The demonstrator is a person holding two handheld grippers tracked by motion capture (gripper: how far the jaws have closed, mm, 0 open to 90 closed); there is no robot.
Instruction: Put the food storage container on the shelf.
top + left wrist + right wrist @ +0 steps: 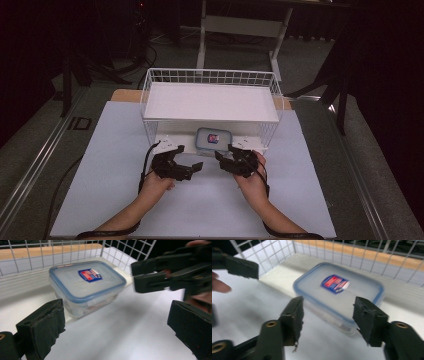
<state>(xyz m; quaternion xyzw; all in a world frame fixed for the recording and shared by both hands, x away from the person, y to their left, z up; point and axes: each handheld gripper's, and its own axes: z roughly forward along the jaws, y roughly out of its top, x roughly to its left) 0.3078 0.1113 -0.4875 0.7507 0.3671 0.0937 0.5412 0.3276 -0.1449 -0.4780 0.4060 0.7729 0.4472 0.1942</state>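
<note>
Grippers flank a clear plastic container (213, 140) with a blue-rimmed lid and a red-and-blue label, which sits on the lower level of a white wire rack (210, 102) at the far side of a pale table (100, 175).

From above, the container lies at about one o'clock from the left gripper (196, 167) and eleven o'clock from the right gripper (220, 159), just beyond both and between them. The two tools stand close together in front of the rack's open side, their tips angled toward each other, each held in a bare hand rising from the six o'clock edge.

Seen along the left gripper (112, 322), its jaws stand wide apart with nothing between them; the container (86, 286) rests ahead at roughly eleven o'clock, near the left jaw but apart from it, and the right gripper (136, 276) reaches in from two o'clock.

Seen along the right gripper (328, 320), its jaws are part-way open and grip nothing; the container (337, 293) lies straight ahead at twelve o'clock, framed between the two black pads, though whether they touch its wall cannot be told through the blur. One jaw of the left gripper (242, 267) shows at ten o'clock.
</note>
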